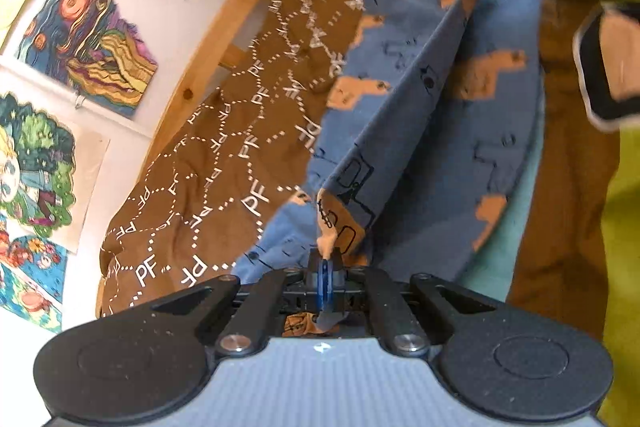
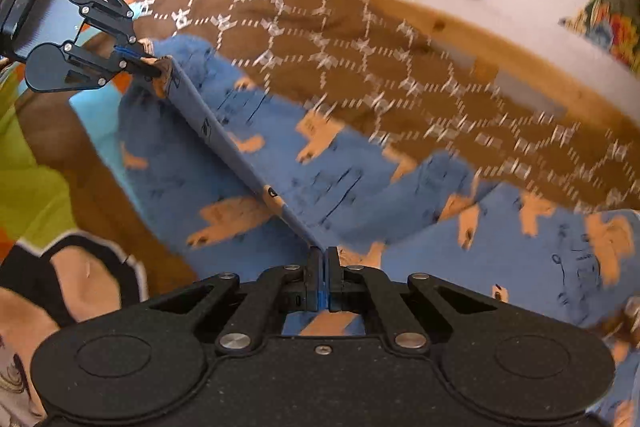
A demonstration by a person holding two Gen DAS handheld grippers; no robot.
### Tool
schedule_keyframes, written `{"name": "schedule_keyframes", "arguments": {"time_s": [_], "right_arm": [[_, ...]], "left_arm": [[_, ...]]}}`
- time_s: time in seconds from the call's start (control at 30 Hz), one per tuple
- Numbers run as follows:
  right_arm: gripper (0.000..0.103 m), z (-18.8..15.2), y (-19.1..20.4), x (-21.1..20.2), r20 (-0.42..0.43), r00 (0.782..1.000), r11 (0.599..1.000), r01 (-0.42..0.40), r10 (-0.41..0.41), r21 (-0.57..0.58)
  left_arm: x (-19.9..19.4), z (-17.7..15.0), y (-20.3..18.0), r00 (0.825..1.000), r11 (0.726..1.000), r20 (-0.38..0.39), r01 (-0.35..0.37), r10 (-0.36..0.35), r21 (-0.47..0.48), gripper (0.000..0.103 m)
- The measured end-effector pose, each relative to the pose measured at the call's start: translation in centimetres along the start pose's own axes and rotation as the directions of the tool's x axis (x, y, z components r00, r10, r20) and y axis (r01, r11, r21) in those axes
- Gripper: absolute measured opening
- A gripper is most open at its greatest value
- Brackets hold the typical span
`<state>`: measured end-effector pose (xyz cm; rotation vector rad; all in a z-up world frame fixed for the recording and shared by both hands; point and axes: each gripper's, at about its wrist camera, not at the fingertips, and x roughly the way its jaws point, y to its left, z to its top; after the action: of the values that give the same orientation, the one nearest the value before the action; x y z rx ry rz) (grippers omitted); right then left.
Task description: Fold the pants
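While a taut edge of the blue cotton pants printed with tan animals [image 2: 248, 163] stretches between them, both claws are clamped tight on the cloth. Fully closed, the left gripper [image 1: 325, 263] pinches one end of that edge and the right gripper [image 2: 321, 259] the other. Below the raised fold, the rest of the garment lies over a brown bedspread patterned with white dotted hexagons [image 1: 224, 131], beside a pale wooden bed rail [image 2: 452, 27]. Colourful drawings [image 1: 92, 39] hang on the white wall behind.

Matte black fingers [image 1: 338, 267], blue pads, silver screws
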<state>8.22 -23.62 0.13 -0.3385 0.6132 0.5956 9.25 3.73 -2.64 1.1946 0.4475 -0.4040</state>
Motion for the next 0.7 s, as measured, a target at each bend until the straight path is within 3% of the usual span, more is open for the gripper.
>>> {"name": "schedule_keyframes", "arguments": {"time_s": [0.27, 0.4, 0.53, 0.7], "right_arm": [[0.0, 0.0, 0.8, 0.0, -0.014, 1.0, 0.999, -0.007, 0.007, -0.031], [0.0, 0.1, 1.5, -1.0, -0.026, 1.0, 0.994, -0.011, 0.008, -0.11], [0.0, -0.4, 1.9, -0.7, -0.061, 0.998, 0.992, -0.031, 0.024, -0.119], [0.0, -0.2, 2.2, -0.8, -0.077, 0.997, 0.99, -0.041, 0.031, -0.133]], "left_arm": [[-0.7, -0.5, -1.4, 0.997, 0.986, 0.044, -0.064, 0.058, 0.155, 0.002], [-1.3, -1.3, -1.9, 0.999, 0.98, 0.051, -0.012, 0.002, 0.201, 0.002], [-0.7, -2.1, -2.3, 0.999, 0.977, 0.026, 0.03, -0.036, 0.209, 0.002], [-0.8, -2.4, -2.5, 0.998, 0.976, 0.035, 0.035, -0.044, 0.213, 0.002]]}}
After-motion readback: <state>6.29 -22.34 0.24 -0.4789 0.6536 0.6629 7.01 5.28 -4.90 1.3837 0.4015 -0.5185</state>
